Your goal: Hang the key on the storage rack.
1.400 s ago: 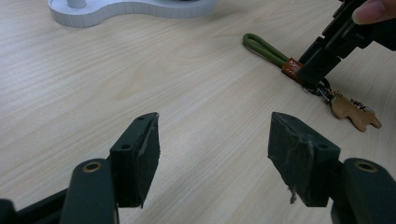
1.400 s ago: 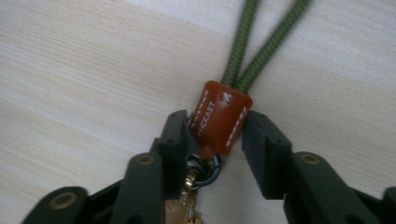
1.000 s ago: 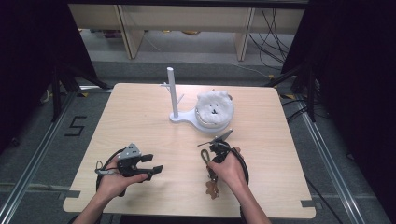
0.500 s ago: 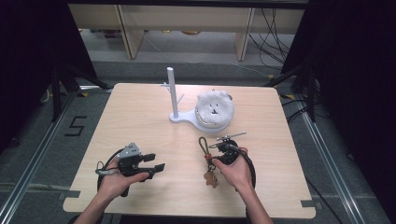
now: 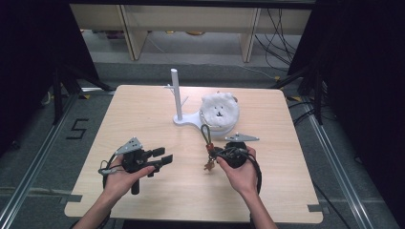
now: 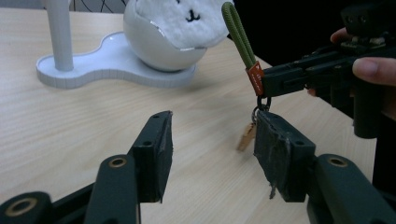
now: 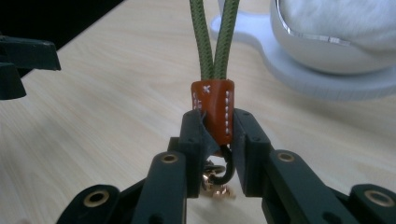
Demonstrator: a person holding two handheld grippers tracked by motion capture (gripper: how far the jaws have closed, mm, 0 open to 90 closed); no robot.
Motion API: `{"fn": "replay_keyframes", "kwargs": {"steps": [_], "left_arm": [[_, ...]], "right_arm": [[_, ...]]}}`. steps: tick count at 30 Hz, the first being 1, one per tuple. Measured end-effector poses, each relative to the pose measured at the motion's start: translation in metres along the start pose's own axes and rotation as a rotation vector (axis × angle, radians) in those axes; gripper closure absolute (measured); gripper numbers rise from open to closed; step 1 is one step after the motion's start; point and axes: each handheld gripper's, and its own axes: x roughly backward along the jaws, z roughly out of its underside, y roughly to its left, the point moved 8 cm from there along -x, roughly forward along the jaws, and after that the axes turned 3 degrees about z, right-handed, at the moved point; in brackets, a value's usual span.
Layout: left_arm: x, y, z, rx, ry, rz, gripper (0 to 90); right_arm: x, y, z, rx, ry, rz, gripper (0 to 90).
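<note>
Orange-tabbed keychain (image 7: 212, 112) sits pinched between the right gripper (image 7: 215, 140) fingers.

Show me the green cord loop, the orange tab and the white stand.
green cord loop (image 5: 206, 133): high view, the loop's left strand.
orange tab (image 7: 213, 108): right gripper view, the tab's front face.
white stand (image 5: 175, 93): high view, the upright post.

We see a matt pale wood-grain table (image 5: 143, 119), a glossy white plastic stand (image 6: 107, 65), woven green cord (image 7: 212, 37) and fluffy white plush (image 6: 180, 18).
</note>
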Motion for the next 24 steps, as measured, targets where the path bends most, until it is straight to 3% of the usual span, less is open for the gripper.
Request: {"fn": "replay_keyframes", "kwargs": {"steps": [3, 5, 8, 10, 11, 13, 14, 18, 20, 21, 24], "left_arm": [[0.0, -0.001, -0.006, -0.004, -0.012, 0.009, 47.1], [-0.002, -0.003, -0.013, -0.01, -0.015, 0.016, 47.8], [-0.004, -0.006, -0.018, -0.014, -0.022, 0.034, 48.5], [-0.006, -0.008, -0.022, -0.024, -0.016, 0.033, 49.3], [-0.009, -0.009, -0.027, -0.029, -0.016, 0.038, 50.0], [-0.011, -0.009, -0.03, -0.028, -0.02, 0.049, 50.2], [-0.012, -0.009, -0.031, -0.023, -0.017, 0.048, 51.0], [-0.02, -0.011, -0.037, -0.028, -0.01, 0.058, 54.0], [-0.024, -0.013, -0.039, -0.024, -0.006, 0.069, 54.4], [-0.026, -0.014, -0.039, -0.022, -0.005, 0.074, 54.6], [-0.031, -0.017, -0.042, -0.017, -0.005, 0.093, 55.9]], "right_arm": [[0.003, 0.003, -0.003, -0.012, -0.03, -0.009, 75.9], [0.004, 0.004, -0.009, 0.051, -0.081, -0.025, 76.0], [0.006, 0.009, -0.011, 0.023, -0.097, -0.03, 76.0], [0.007, 0.009, -0.013, 0.061, -0.119, -0.027, 76.0], [0.007, 0.012, -0.015, 0.057, -0.141, -0.037, 76.0], [0.007, 0.015, -0.015, 0.032, -0.146, -0.038, 76.0], [0.007, 0.014, -0.017, 0.065, -0.16, -0.045, 76.0], [0.009, 0.019, -0.019, 0.091, -0.175, -0.055, 76.0], [0.008, 0.022, -0.02, 0.086, -0.191, -0.069, 75.9], [0.008, 0.026, -0.019, 0.054, -0.184, -0.069, 76.0], [0.007, 0.028, -0.021, 0.083, -0.198, -0.088, 76.0]]}}
